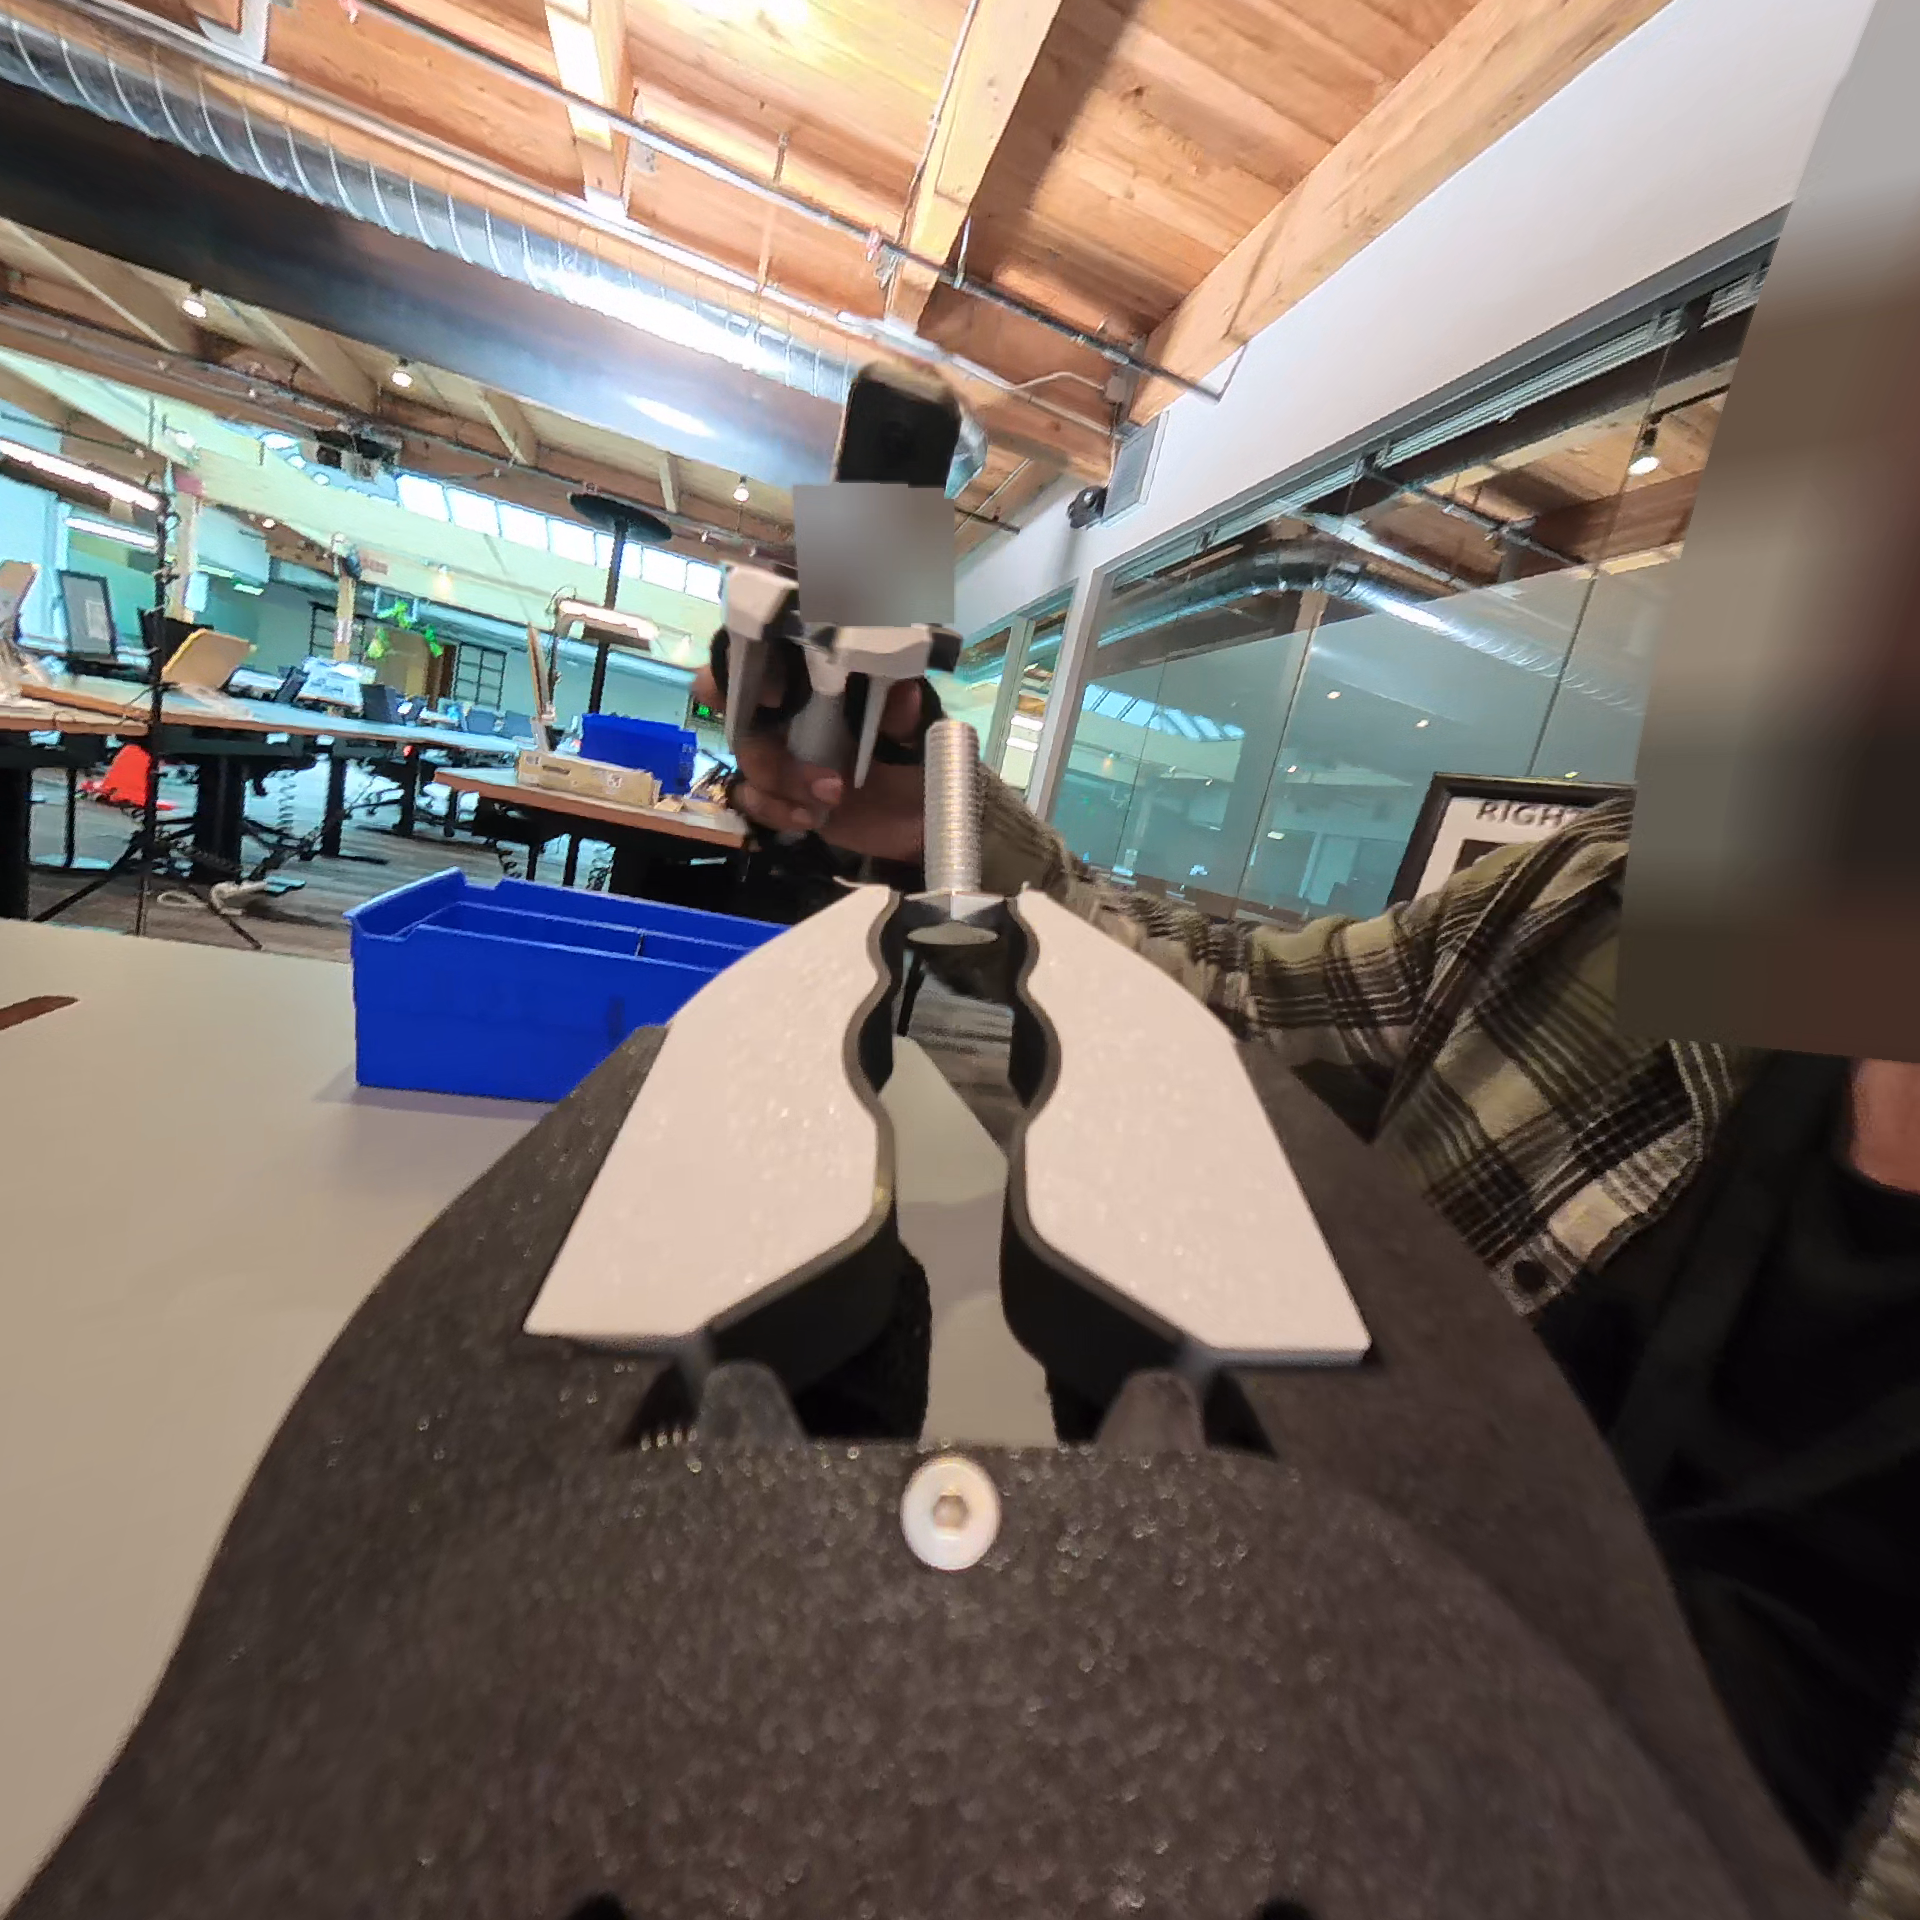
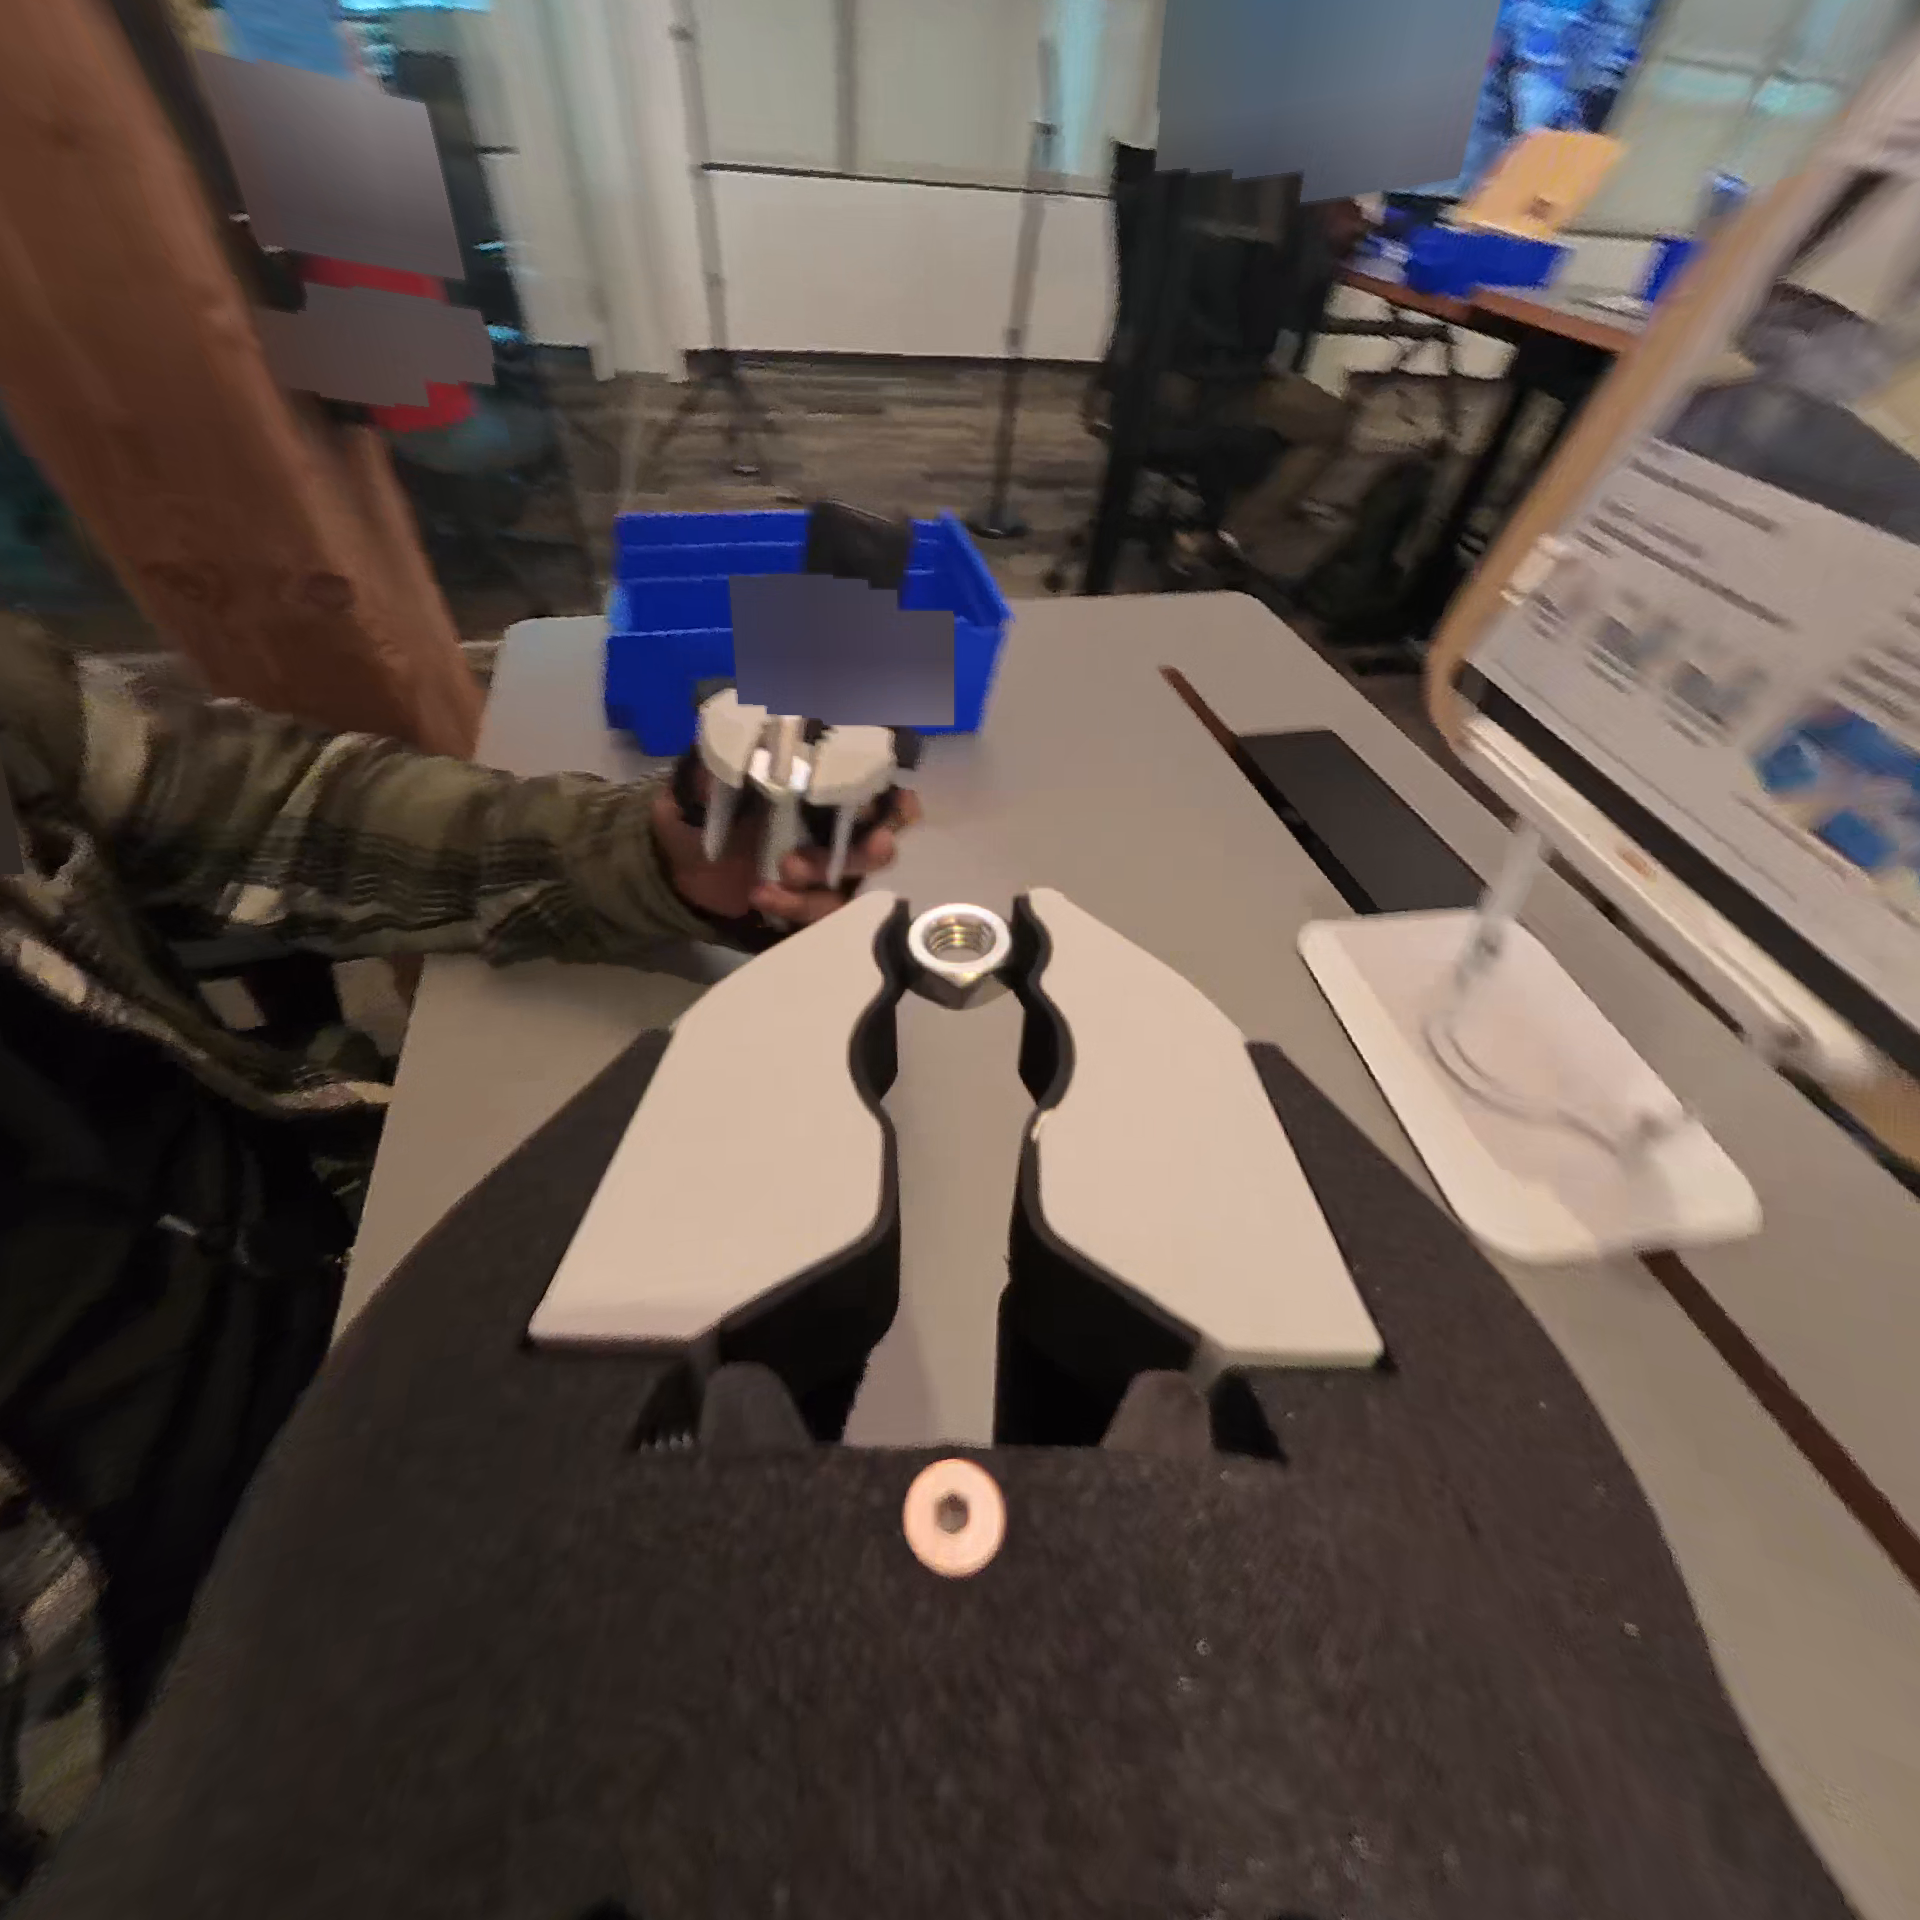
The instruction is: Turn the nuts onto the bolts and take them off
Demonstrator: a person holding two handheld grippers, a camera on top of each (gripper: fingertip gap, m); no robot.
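My left gripper (image 1: 951, 925) is shut on the hex head of a silver bolt (image 1: 951, 805), whose threaded shank stands upright above the fingertips. My right gripper (image 2: 956, 951) is shut on a silver hex nut (image 2: 954, 954), threaded hole facing the camera. In the left wrist view the right gripper (image 1: 826, 717) hangs up and to the left of the bolt, apart from it. In the right wrist view the left gripper (image 2: 792, 784) with the bolt (image 2: 779, 774) shows farther off above the grey table (image 2: 1122, 790).
A blue bin (image 1: 520, 997) stands on the table, also in the right wrist view (image 2: 665, 644). A framed sign on a white stand (image 2: 1517, 1122) stands at the right. A person's plaid sleeves (image 1: 1403, 1018) reach to both grippers. A wooden post (image 2: 208, 468) is at left. The gap from one gripper's tips to the other's is roughly 12 cm.
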